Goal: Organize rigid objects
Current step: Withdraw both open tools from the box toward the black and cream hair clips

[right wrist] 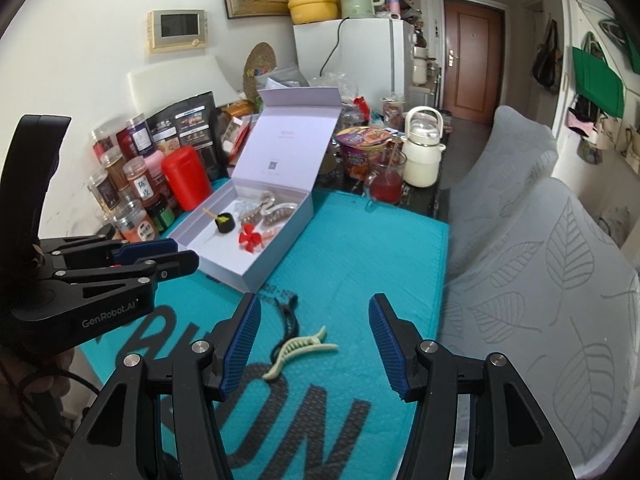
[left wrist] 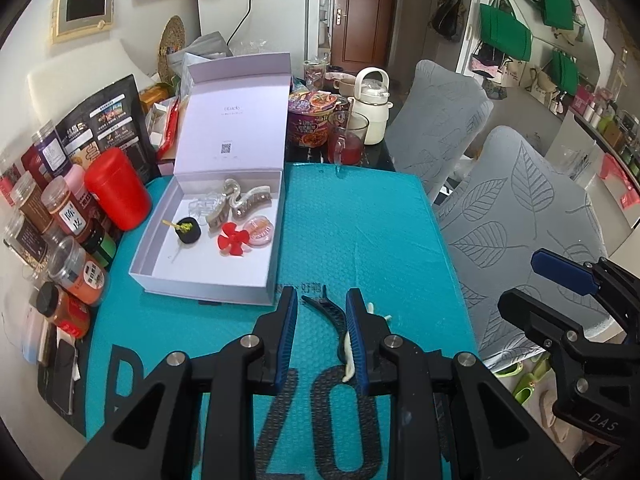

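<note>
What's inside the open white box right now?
In the white box: two grey claw clips, a clear clip, a black round piece with a yellow pick, a red flower clip and a pink compact. The near wall hides the front floor strip.

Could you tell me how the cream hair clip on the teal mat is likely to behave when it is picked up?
The cream clip looks like thin, toothed plastic, so probably stiff and light. It lies against the black clip, so lifting it may drag that along. Its narrow curved shape could twist between the right gripper pads.
</note>
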